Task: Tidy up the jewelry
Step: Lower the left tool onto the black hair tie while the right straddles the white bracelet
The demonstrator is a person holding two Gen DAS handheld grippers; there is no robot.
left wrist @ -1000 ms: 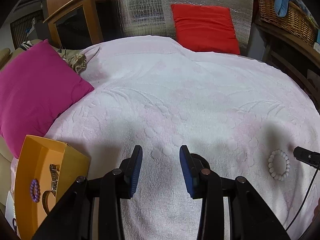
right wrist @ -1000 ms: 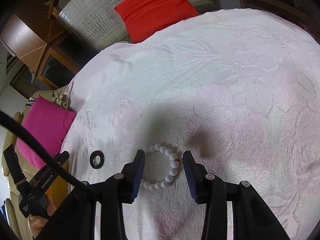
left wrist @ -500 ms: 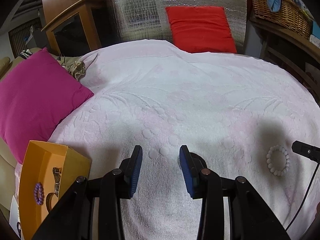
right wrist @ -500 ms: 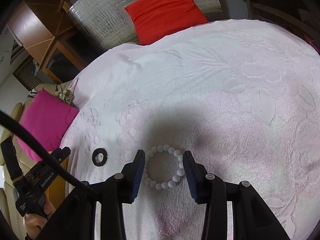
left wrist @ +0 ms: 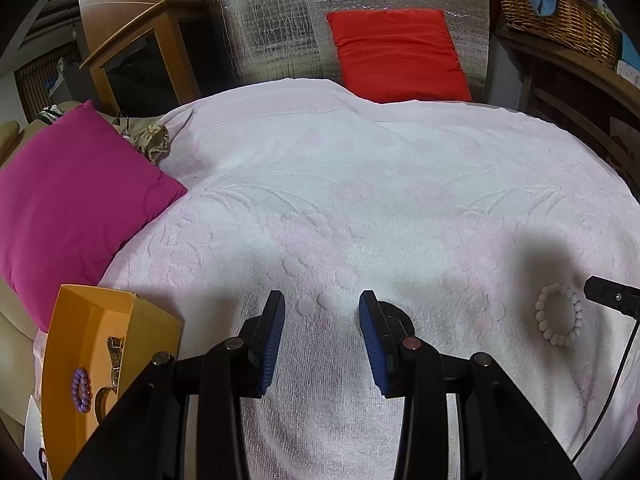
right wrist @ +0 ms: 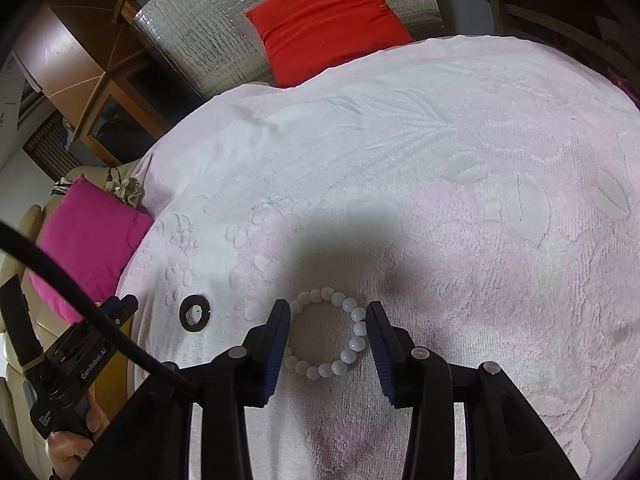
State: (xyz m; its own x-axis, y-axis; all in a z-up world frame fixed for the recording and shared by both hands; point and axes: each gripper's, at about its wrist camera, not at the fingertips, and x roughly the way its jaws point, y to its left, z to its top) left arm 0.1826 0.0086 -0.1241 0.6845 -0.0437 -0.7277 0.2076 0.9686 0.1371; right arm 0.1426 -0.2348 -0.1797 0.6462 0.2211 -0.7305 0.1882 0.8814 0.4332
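Bracelet (right wrist: 326, 334) lies between my right gripper's (right wrist: 328, 336) parted, unclamped jaws; only the left view shows the box (left wrist: 92, 320) beside my empty, half-open left gripper (left wrist: 322, 332).

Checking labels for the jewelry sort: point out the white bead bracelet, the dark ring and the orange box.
white bead bracelet (right wrist: 349, 303): right wrist view, on a bead of its upper arc.
dark ring (right wrist: 185, 313): right wrist view, on its left band.
orange box (left wrist: 154, 330): left wrist view, on its outer wall.
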